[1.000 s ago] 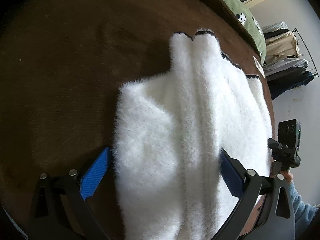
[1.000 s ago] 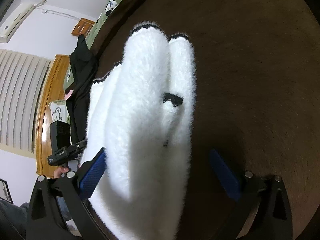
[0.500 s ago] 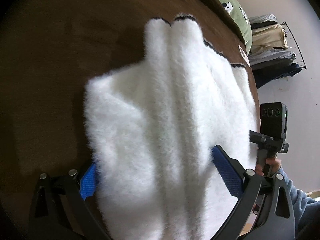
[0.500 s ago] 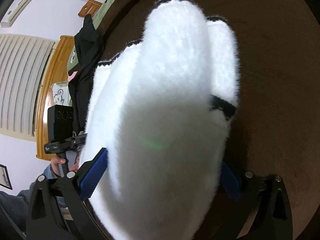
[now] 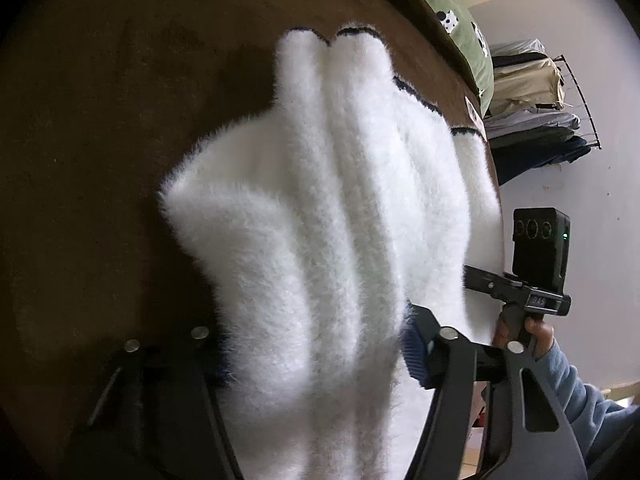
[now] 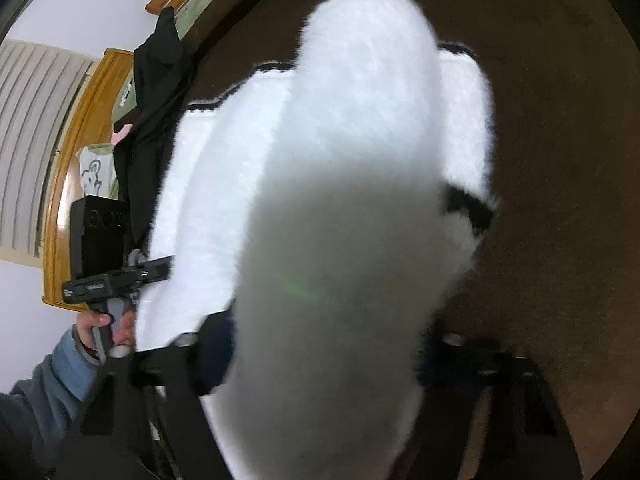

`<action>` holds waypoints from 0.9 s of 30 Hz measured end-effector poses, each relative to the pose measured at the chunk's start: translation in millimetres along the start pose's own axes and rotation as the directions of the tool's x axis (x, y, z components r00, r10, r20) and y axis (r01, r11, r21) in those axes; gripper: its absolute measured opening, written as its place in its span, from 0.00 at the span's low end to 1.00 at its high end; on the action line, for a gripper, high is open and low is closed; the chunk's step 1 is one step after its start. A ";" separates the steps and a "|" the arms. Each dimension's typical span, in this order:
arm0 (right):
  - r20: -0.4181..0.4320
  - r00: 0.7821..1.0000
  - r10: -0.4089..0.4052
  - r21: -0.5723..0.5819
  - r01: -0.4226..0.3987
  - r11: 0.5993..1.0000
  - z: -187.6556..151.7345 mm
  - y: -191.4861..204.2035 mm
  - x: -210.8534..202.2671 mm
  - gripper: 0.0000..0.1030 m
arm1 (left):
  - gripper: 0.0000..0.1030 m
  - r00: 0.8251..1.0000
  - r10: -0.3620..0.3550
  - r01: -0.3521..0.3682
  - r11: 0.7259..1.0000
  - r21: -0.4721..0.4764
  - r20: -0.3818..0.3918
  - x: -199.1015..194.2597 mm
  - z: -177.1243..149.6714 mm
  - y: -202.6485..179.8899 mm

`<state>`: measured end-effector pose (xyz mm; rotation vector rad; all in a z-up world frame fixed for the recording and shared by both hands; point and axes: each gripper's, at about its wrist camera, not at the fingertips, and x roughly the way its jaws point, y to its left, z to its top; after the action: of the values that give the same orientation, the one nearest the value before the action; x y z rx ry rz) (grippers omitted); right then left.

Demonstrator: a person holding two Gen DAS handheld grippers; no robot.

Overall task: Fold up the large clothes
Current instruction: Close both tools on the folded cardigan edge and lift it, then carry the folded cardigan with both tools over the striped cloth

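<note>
White fluffy sweater (image 5: 320, 216), black-trimmed, lies folded lengthwise on the brown bed cover (image 5: 100, 120), its near end bunched up off the surface. No containers in view.

Change from one second ago: both tongs stood wide open with the garment lying flat between the fingers; they have since closed in on its near end and lifted it toward the lenses.

Left gripper (image 5: 316, 360): fingers pressed into the fleece on both sides, clamped on the near fold. Right gripper (image 6: 324, 344): fingers likewise buried in the pile, gripping the other near corner. Both point along the garment, side by side, each hand visible on the other's handle.
</note>
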<state>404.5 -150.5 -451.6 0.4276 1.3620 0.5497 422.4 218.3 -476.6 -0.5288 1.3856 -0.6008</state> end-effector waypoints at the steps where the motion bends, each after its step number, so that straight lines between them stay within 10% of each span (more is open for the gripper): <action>1: 0.005 1.000 -0.018 -0.008 0.018 1.000 -0.7 3.2 -0.4 0.55 | 0.55 1.000 0.004 -0.004 1.000 0.003 0.004 -0.3 -0.6 -1.2; 27: 0.209 0.974 -0.088 -0.125 0.116 0.985 -21.9 89.3 -93.1 0.43 | 0.42 0.950 0.206 -0.243 0.959 0.144 0.234 -87.9 -26.9 -90.9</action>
<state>361.4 -135.2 -329.0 0.2914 1.1365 0.4971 381.0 209.8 -354.4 -0.2821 1.1548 -0.4560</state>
